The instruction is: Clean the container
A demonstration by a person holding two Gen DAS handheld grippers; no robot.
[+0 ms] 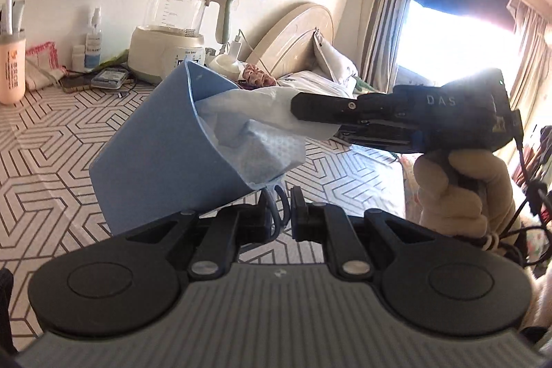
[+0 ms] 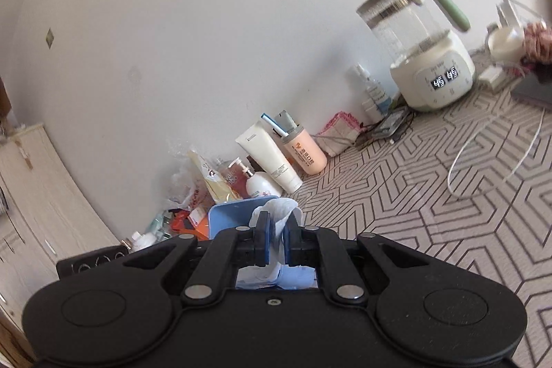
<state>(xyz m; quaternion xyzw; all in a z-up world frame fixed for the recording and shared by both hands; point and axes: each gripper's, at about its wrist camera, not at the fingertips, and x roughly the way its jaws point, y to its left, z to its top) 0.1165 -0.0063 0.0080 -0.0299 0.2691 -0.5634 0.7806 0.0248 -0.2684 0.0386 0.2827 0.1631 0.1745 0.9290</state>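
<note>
Above the patterned table (image 1: 51,140), left tongs (image 1: 279,212) clamped on container (image 1: 155,143) rim, right tongs (image 2: 276,240) pinching cloth (image 1: 255,140).

Right gripper (image 2: 276,240): jaws pinched on a white wipe (image 2: 276,212), directly above a blue container (image 2: 227,219). Landmark: glass kettle (image 2: 427,57) on a cream base with a lit display, on the patterned tabletop (image 2: 448,230). Left of the kettle along the wall: spray bottle (image 2: 371,92), peach cup (image 2: 305,150), white tube (image 2: 269,161), pump bottle (image 2: 257,181). White cable (image 2: 483,140) lies below the kettle.

Left gripper (image 1: 278,211) fingers clamped tight; right gripper (image 2: 276,242) pinched, held by a gloved hand (image 1: 459,192)
</note>
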